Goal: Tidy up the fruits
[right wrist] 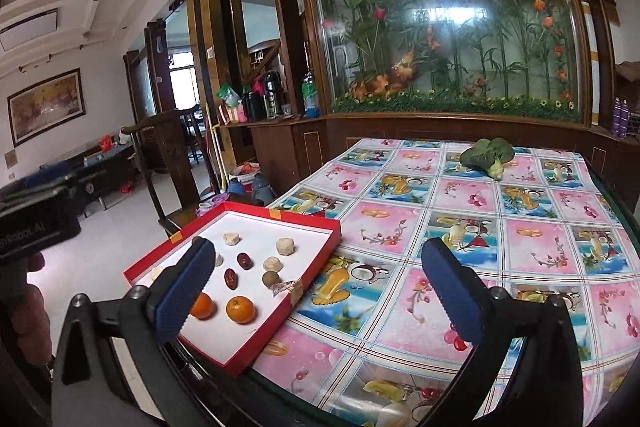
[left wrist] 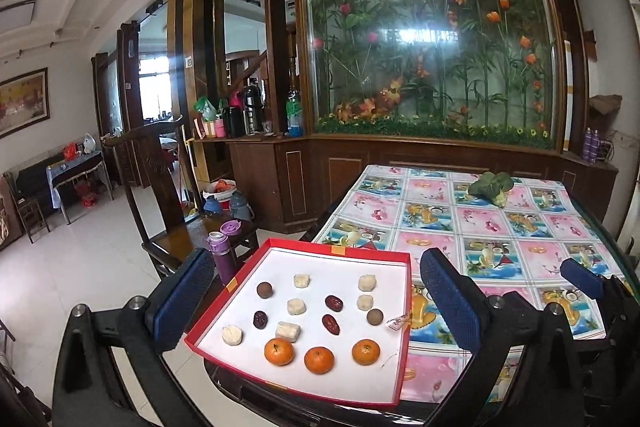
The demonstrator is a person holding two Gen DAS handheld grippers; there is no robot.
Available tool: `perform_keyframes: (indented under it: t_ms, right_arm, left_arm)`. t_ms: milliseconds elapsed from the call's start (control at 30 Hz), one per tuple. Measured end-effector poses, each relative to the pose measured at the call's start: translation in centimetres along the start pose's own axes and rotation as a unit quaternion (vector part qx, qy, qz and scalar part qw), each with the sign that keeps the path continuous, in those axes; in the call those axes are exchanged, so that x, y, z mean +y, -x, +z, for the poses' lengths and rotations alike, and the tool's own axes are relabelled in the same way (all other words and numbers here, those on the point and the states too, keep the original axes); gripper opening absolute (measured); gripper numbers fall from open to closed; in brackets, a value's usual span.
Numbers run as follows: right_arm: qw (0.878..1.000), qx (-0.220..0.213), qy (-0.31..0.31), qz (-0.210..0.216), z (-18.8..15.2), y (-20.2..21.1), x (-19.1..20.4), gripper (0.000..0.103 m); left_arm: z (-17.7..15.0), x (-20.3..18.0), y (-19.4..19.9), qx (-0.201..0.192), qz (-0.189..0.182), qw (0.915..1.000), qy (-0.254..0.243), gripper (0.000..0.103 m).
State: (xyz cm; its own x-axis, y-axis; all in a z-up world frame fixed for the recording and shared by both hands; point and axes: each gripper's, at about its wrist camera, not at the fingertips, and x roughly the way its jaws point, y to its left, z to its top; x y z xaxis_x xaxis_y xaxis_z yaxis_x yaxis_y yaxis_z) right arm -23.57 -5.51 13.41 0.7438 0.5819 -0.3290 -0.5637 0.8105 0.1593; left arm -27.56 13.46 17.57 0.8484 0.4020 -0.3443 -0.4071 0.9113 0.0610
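The red tray (left wrist: 404, 291) of fruits is sitting on the table's (right wrist: 460, 227) near-left corner, lying between the left gripper's (left wrist: 316, 303) wide, empty jaws, while the right gripper (right wrist: 320, 291) is hovering wide and empty just right of it.

Both wrist cams are looking forward and slightly down from the near edge, both catching the red tray (left wrist: 403, 291) (right wrist: 256, 355) and tabletop (left wrist: 520, 227) (right wrist: 460, 211).

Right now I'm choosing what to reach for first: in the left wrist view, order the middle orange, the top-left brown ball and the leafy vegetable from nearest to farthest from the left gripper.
1. Middle orange, tray front row.
2. Brown ball, tray's upper left.
3. Leafy vegetable, table's far end.

Left gripper is open, empty.
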Motion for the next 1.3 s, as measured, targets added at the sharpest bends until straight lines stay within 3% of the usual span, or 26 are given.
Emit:
perform_keyframes:
  t_ms: [633,1300]
  right_arm:
    - [0.999,-0.011,0.052,-0.002,0.0,0.9,2.8,0.103]
    - [0.995,-0.012,0.102,-0.006,-0.2,0.6,5.9,0.103]
  left_arm:
    - [-0.8,1.1,0.9,0.009,0.022,0.9996,-0.012,0.103]
    - [-0.8,2.0,1.1,0.009,0.008,0.9999,-0.006,0.103]
